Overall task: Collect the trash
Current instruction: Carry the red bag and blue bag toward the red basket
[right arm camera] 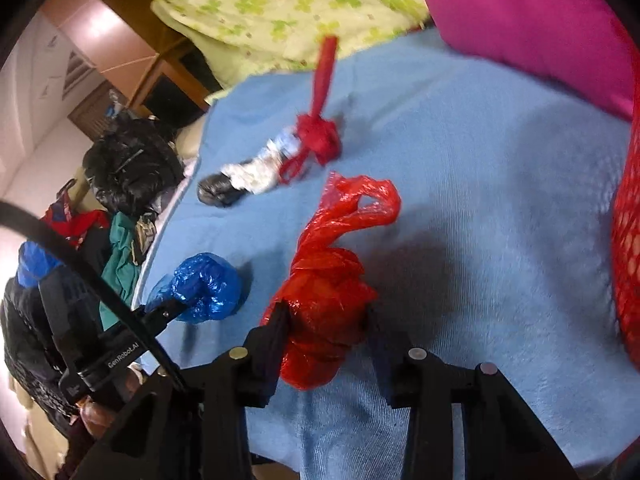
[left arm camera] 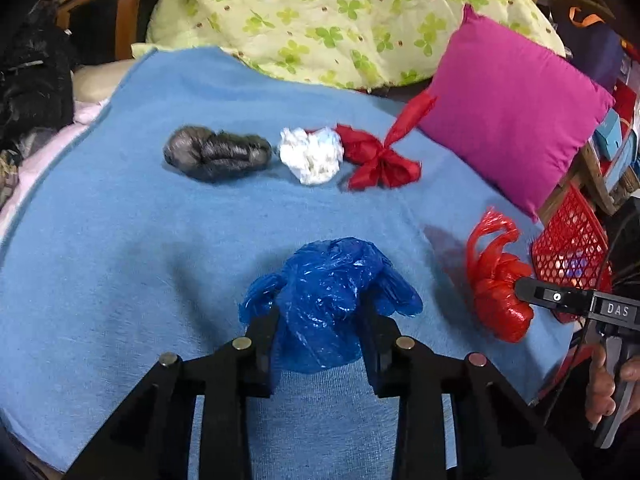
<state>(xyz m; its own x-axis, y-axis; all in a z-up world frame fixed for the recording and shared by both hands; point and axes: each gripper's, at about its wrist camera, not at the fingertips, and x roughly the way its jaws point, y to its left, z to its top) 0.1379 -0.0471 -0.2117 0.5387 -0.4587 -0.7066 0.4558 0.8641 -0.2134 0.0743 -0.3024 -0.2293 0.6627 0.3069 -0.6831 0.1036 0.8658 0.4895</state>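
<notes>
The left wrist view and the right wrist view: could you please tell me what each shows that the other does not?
Only the left wrist view shows the whole pink pillow. Only the right shows the clothes pile beside the bed. Both show the left gripper closed on the blue bag, the right gripper on the red bag, and the red basket.

das: white letters on a black plate on the body of the right gripper (left arm camera: 520, 300), seen in the left wrist view, just right of the red plastic bag (left arm camera: 498, 292) it clamps.
genrobot.ai: white letters on the black body of the left gripper (right arm camera: 176, 308), seen in the right wrist view, down-left of the blue plastic bag (right arm camera: 204, 286) it clamps.
other text: none readable.
</notes>
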